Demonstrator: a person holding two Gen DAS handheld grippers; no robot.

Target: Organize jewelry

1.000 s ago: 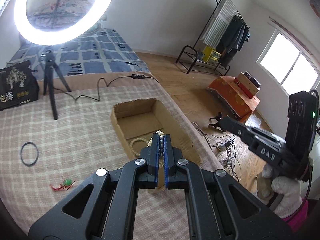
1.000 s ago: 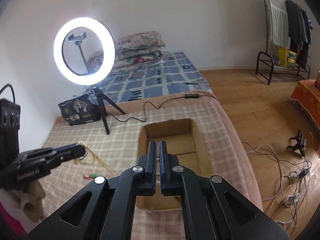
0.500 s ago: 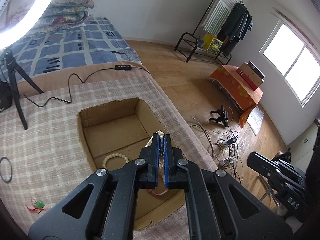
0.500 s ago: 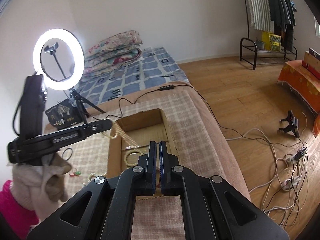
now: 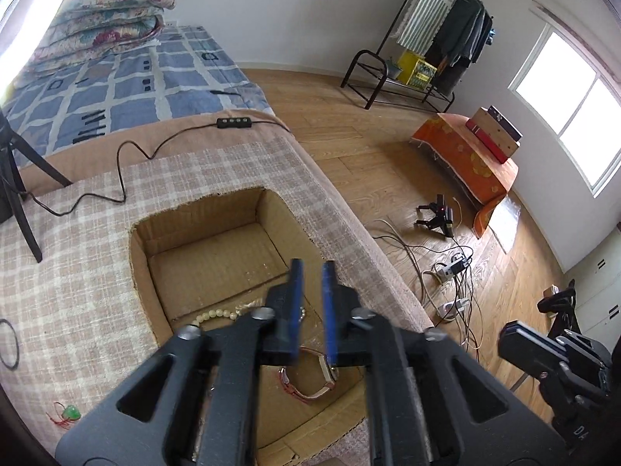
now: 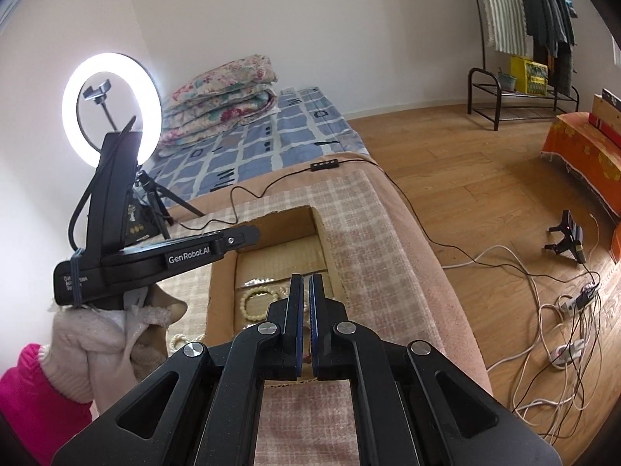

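Note:
My left gripper (image 5: 313,268) hangs over the open cardboard box (image 5: 139,260) sunk in the checked blanket. Its jaws are opening and nothing is between the blue pads. Below it in the box lie a cream bead string (image 5: 217,314), partly hidden by the left finger, and a pink-strapped watch (image 5: 316,386). In the right wrist view the left gripper (image 6: 250,235) reaches over the box's far left rim, held by a gloved hand (image 6: 89,345). My right gripper (image 6: 306,279) is shut and empty above the box's near end, over the beads (image 6: 254,299).
On the blanket left of the box lie a green pendant on red string (image 5: 70,413), a black ring (image 5: 7,343) and a small bead piece (image 6: 180,338). A ring light (image 6: 112,108) on a tripod stands behind, its cable (image 5: 128,171) crossing the blanket. The bed edge drops to the floor at right.
The left gripper moved right and down over the box, and its jaws parted; the bead string that it held now lies in the box. The right gripper stayed shut.

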